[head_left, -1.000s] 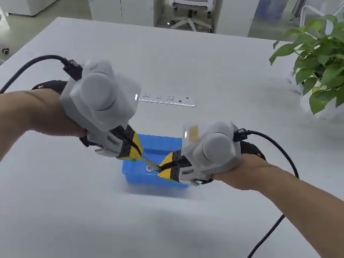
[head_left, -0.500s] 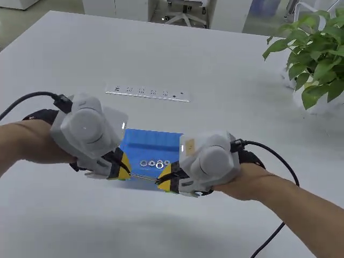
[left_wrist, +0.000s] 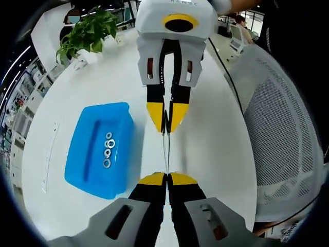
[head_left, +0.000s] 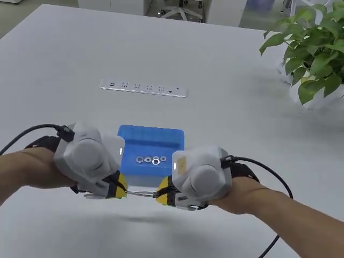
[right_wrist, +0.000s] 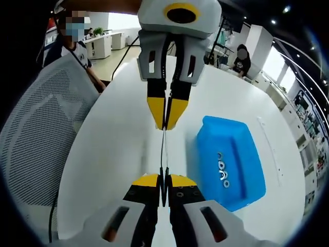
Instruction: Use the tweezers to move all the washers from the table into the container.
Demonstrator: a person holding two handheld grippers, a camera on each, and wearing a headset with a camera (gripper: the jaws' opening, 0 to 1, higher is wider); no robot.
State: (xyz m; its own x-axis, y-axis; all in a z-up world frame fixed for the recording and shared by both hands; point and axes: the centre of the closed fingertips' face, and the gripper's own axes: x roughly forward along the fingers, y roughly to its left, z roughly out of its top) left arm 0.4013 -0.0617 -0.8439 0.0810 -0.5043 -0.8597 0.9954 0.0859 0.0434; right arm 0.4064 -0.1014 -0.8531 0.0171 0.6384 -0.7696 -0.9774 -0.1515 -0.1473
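A blue container (head_left: 129, 135) sits on the white table with several washers (head_left: 150, 160) in a row inside. Just in front of its near edge, thin metal tweezers (head_left: 141, 193) lie level between my two grippers. My left gripper (head_left: 117, 189) is shut on one end and my right gripper (head_left: 163, 195) on the other. In the left gripper view my jaws (left_wrist: 167, 178) pinch the tweezers (left_wrist: 166, 150), with the container (left_wrist: 77, 170) and washers (left_wrist: 108, 150) to the left. In the right gripper view my jaws (right_wrist: 163, 181) clamp the tweezers (right_wrist: 164, 149), with the container (right_wrist: 248, 154) on the right.
A white power strip (head_left: 142, 88) lies beyond the container. A potted plant (head_left: 312, 48) stands at the far right. Cables trail from both grippers. A mesh chair (right_wrist: 46, 113) stands off the table's near side, and people sit in the background.
Both grippers drew back from over the container toward me, down to its near edge. The washers in the container have come into sight. The tweezers now stretch level between the two grippers.
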